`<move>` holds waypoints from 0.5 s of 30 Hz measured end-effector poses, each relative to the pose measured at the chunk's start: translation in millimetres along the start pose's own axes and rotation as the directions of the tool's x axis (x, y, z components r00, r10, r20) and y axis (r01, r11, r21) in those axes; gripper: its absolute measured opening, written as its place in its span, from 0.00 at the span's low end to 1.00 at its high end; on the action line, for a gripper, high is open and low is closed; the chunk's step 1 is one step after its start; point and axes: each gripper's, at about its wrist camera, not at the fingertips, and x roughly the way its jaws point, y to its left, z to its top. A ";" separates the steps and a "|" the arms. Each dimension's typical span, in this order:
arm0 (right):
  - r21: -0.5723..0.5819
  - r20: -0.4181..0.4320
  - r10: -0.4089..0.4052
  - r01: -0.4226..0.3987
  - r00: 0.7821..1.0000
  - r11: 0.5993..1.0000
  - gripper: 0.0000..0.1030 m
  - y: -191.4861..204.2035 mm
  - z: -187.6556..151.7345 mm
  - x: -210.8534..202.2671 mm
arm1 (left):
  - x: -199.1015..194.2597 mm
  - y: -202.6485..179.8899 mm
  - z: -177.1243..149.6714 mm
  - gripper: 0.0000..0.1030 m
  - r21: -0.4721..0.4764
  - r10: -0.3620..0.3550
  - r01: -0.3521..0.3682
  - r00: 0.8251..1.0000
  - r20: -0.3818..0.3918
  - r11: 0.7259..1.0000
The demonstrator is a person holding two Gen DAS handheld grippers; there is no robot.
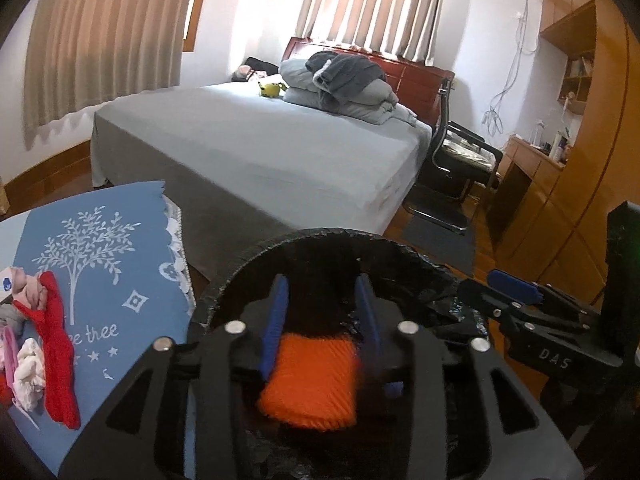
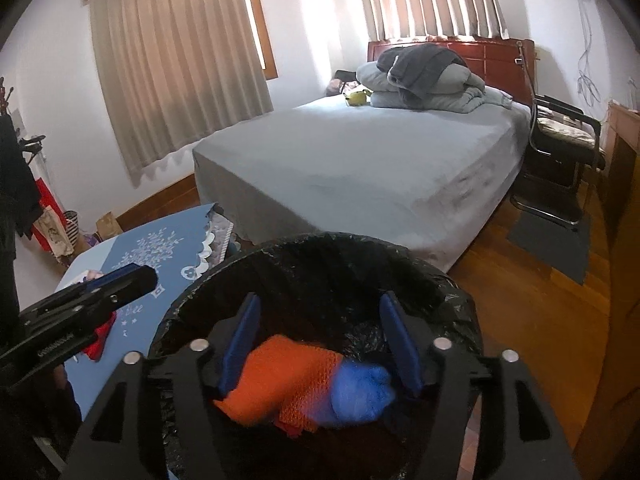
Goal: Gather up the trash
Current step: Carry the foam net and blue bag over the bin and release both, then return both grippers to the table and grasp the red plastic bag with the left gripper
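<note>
A bin lined with a black bag (image 1: 320,236) (image 2: 328,240) stands right below both grippers. My left gripper (image 1: 322,284) hangs over its mouth, jaws apart; a blurred orange knitted piece (image 1: 312,380) sits below the blue pads, free of them. My right gripper (image 2: 320,300) is open wider over the same bin, above the orange piece (image 2: 276,376) and a blue fluffy wad (image 2: 360,392). Each gripper shows in the other's view: the right one (image 1: 516,284), the left one (image 2: 120,280). On the blue tablecloth (image 1: 120,240) lie a red cloth (image 1: 56,352) and white crumpled scraps (image 1: 28,376).
The table (image 2: 160,248) is left of the bin. Behind it stands a grey bed (image 2: 360,152) with folded bedding (image 2: 424,76). A black chair (image 2: 560,148) and a dark mat (image 2: 552,244) lie on the wooden floor to the right; wooden cabinets (image 1: 580,160) line the right wall.
</note>
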 end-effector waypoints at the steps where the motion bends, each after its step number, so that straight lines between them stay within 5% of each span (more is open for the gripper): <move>1: 0.002 0.001 -0.001 0.001 1.000 1.000 0.63 0.1 0.3 -0.4 | -1.8 1.6 0.4 0.42 -0.002 0.009 -0.009 1.000 0.006 1.000; 6: 0.001 0.030 -0.020 0.020 0.999 1.000 0.90 1.0 4.3 -4.9 | -15.0 9.1 3.0 0.65 -0.002 0.067 -0.067 0.997 0.041 0.998; 9: -0.008 0.044 -0.018 0.018 0.999 1.000 0.94 8.6 7.7 -8.8 | -28.8 17.2 2.8 0.80 -0.009 0.121 -0.120 0.990 0.072 0.993; 15: -0.028 0.046 0.014 -0.012 0.999 1.000 0.94 32.3 12.6 -8.3 | -56.7 43.3 1.9 0.88 -0.040 0.201 -0.198 0.975 0.098 0.979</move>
